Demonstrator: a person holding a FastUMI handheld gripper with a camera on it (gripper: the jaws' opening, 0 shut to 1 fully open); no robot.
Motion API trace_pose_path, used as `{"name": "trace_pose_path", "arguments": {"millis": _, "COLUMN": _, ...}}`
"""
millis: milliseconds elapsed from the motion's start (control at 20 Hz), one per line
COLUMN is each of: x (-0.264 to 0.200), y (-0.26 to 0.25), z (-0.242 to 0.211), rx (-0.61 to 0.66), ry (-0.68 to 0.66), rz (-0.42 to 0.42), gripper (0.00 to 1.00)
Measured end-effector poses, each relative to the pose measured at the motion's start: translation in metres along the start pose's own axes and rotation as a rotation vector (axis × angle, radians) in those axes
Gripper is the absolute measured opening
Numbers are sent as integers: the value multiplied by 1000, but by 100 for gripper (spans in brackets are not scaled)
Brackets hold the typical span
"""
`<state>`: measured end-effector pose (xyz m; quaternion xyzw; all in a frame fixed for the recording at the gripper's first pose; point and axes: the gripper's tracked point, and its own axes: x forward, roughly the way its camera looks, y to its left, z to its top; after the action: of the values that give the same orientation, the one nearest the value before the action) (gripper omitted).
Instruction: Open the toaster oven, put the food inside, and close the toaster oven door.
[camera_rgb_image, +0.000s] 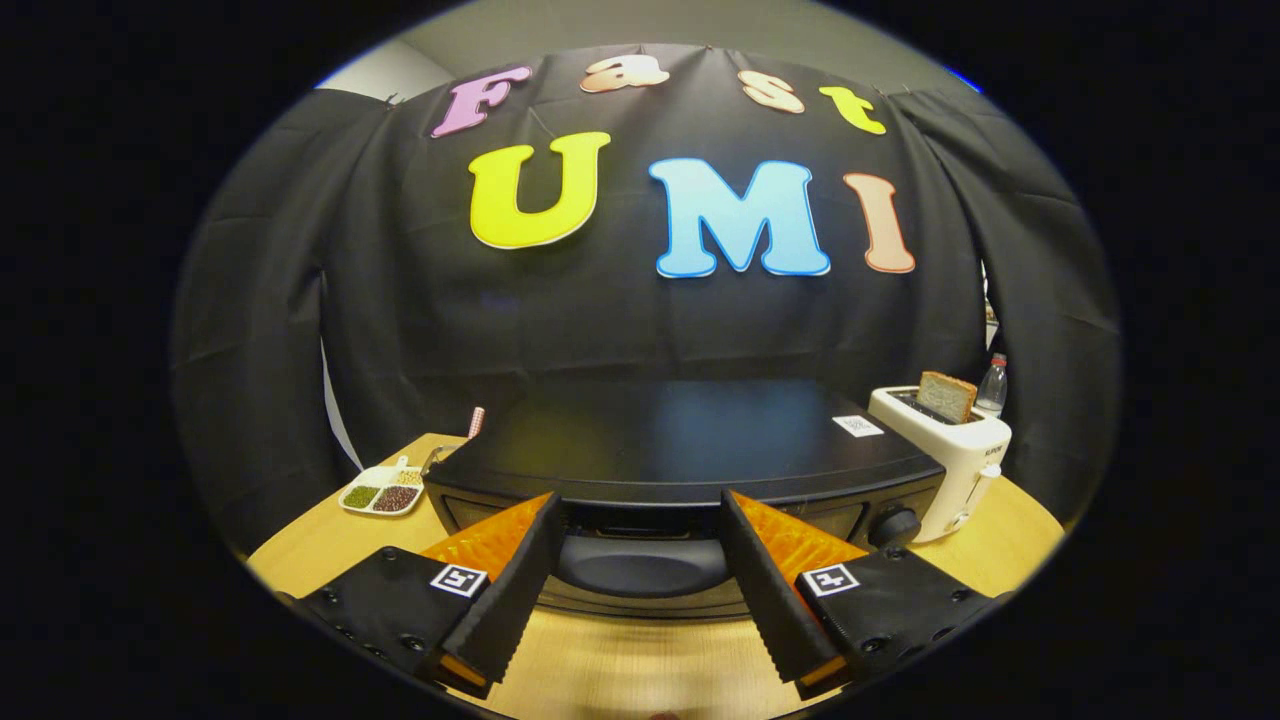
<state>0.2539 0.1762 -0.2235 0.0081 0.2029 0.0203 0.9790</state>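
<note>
Squarely ahead, the black toaster oven sits closed, its handle between the spread gripper fingers.

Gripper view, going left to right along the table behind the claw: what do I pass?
Divided dish of beans → black toaster oven, door shut, open claw straddling its handle → white toaster holding bread → bottle.

You face the black toaster oven on the wooden table – door shut, its dark handle between the spread fingers of your gripper – with one knob at its right front corner.
</note>
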Motion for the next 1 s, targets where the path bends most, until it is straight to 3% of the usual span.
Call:
{"name": "trace_pose_path", "arguments": {"millis": 300, "x": -1, "y": 0, "z": -6, "rx": -25, "ry": -14, "rz": 4, "gripper": 98}}
{"name": "trace_pose_path", "arguments": {"millis": 1000, "x": -58, "y": 7, "z": -50, "rx": -42, "ry": -21, "rz": 0, "gripper": 98}}
